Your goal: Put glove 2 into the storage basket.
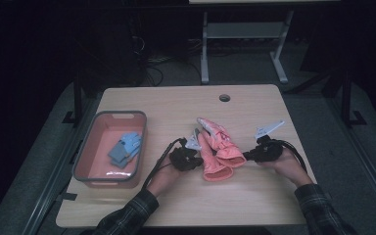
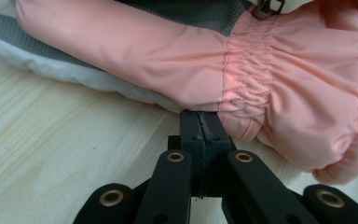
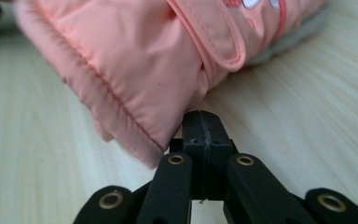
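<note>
Two pink ski mittens lie side by side at the centre of the wooden table point(image 1: 254, 196) in the high view: the left mitten point(image 1: 214, 161) and the right mitten point(image 1: 224, 142), cuffs toward the bottom of the frame. The left gripper point(image 2: 200, 122) has its jaws pressed together with nothing between them, tips touching the left mitten's gathered cuff. The right gripper point(image 3: 201, 122) is likewise closed and empty, tips at the right mitten's cuff edge. At centre left, a pink bin point(image 1: 94, 178) holds blue gloves point(image 1: 126, 148).
</note>
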